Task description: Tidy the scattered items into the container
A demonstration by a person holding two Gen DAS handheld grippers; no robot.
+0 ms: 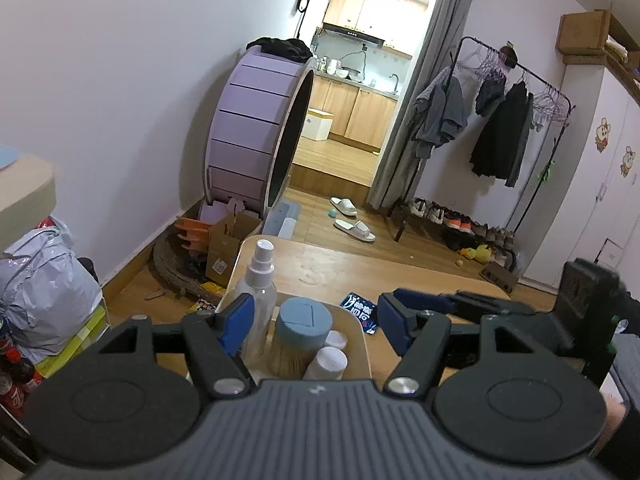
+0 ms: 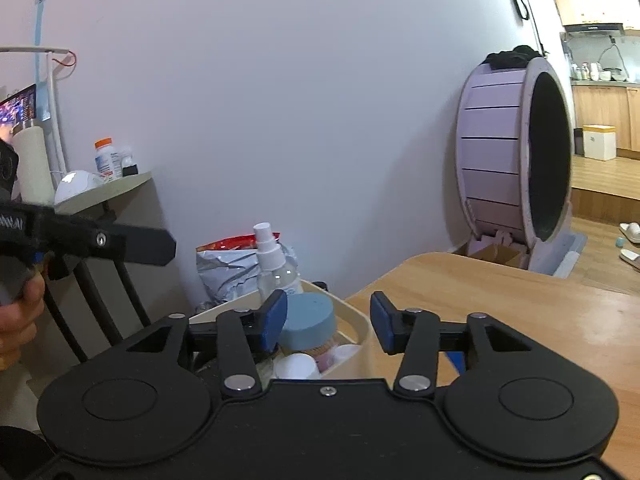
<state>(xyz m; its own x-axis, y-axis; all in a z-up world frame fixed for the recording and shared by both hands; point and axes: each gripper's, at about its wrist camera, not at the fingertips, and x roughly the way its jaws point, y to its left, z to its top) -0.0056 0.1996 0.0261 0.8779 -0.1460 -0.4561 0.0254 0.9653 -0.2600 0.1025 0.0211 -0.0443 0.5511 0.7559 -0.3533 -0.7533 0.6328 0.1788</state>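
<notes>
A cream container [image 1: 360, 340] stands on the wooden table [image 1: 340, 268]. In it are a clear spray bottle [image 1: 260, 280], a blue-lidded jar of cotton swabs [image 1: 306, 324] and small white bottles [image 1: 328, 360]. A dark blue packet [image 1: 360, 310] lies on the table just right of the container. My left gripper [image 1: 316, 320] is open and empty, above the container. My right gripper [image 2: 328, 320] is open and empty, its fingers over the container rim [image 2: 360, 320]. The right view shows the spray bottle [image 2: 274, 264] and the jar [image 2: 308, 320]. The right gripper also shows at the right of the left view [image 1: 500, 304].
A large purple cat wheel [image 1: 256, 128] stands by the wall beyond the table. Cardboard boxes [image 1: 228, 240] and a grey bag [image 1: 40, 280] sit on the floor at left. A clothes rack [image 1: 500, 120] with shoes stands at right. A side shelf with bottles [image 2: 108, 184] is at left.
</notes>
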